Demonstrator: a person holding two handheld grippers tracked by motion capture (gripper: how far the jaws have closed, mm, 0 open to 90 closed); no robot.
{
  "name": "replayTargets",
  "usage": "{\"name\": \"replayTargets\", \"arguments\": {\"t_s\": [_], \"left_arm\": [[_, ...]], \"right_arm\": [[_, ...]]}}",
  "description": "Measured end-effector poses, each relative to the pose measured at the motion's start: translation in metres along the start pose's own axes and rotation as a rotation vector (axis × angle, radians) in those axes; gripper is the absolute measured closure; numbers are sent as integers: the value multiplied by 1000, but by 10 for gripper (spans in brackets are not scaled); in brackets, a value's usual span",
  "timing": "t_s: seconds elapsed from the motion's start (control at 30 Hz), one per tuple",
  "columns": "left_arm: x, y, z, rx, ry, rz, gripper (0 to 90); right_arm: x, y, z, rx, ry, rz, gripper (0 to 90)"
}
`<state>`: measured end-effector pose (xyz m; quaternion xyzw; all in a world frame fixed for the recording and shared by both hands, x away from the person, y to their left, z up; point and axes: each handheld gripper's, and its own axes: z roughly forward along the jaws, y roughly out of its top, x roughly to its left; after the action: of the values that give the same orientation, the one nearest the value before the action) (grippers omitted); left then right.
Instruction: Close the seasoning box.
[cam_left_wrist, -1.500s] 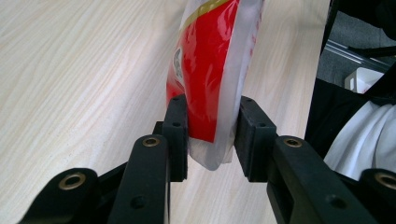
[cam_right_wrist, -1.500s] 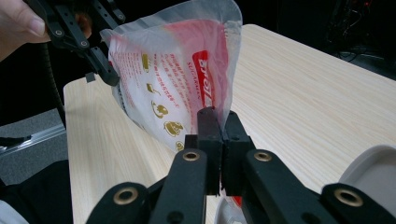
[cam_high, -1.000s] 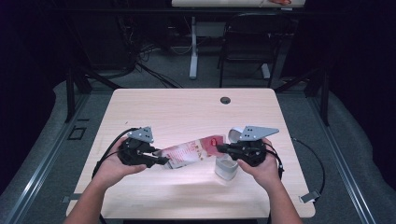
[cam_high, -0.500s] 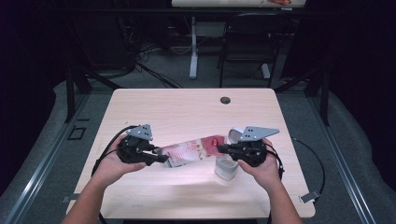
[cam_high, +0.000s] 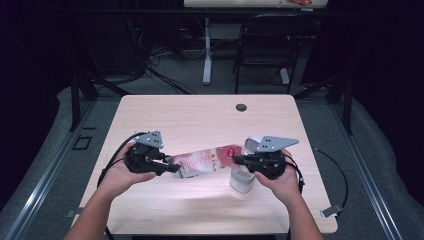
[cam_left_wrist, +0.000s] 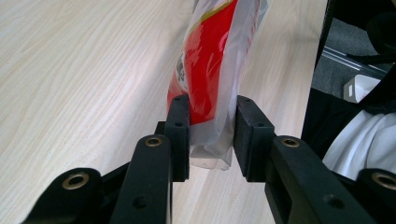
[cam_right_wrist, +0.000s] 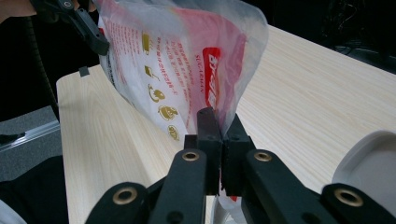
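Grippers (cam_high: 172, 167) (cam_high: 235, 160) both clamped on red-and-white bag (cam_high: 202, 161)

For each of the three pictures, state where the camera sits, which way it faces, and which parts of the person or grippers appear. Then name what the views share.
High view: above the person's side, facing forward and down on the table; forearms, hands, left gripper, right gripper.
Left gripper view: rides that gripper, looking along its jaws at the bag end between them.
Right gripper view: rides that gripper, jaws pinching the bag edge; white cup at right.
Shared: the red and white bag, stretched between both grippers.
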<state>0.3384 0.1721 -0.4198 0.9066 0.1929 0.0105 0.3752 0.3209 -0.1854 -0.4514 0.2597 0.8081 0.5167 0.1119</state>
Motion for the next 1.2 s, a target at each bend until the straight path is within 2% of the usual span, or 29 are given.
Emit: {"name": "replayTargets", "arguments": {"t_s": [1.2], "left_arm": [[-1, 11, -9, -5, 7, 17, 709]], "right_arm": [[-2, -3, 0, 1, 4, 14, 887]]}}
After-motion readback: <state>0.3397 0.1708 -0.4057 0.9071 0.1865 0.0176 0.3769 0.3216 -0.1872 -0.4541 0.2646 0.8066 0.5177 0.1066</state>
